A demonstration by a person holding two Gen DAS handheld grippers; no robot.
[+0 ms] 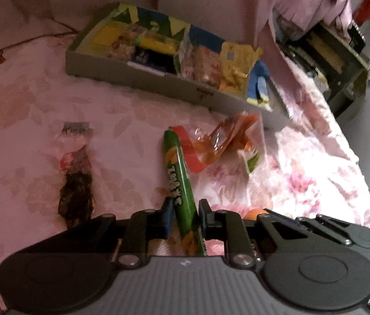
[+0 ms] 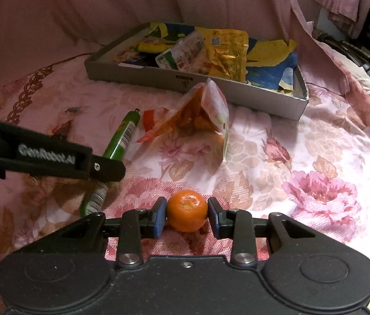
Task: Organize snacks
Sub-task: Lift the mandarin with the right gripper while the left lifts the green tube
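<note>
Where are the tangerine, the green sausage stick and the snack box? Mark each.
tangerine [image 2: 187,213], right wrist view, front skin.
green sausage stick [image 1: 178,168], left wrist view, mid wrapper.
snack box [image 2: 142,74], right wrist view, front wall.

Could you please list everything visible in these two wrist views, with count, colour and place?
cardboard tray: one, grey, far side of the bed, filled with snack packets.
yellow packet: one, yellow-gold, in the tray.
green stick snack: one, green wrapper, lying on the bedspread, between the left gripper's fingers.
mandarin: one, orange, on the bedspread between the right gripper's fingers.
orange snack bag: one, orange and white, standing crumpled in front of the tray.
dark snack packet: one, clear with dark contents, left on the bedspread.
bedspread: one, pink floral, under everything.
left gripper: black, blue pads, jaws around the stick.
right gripper: black, blue pads, jaws at the mandarin's sides.
</note>
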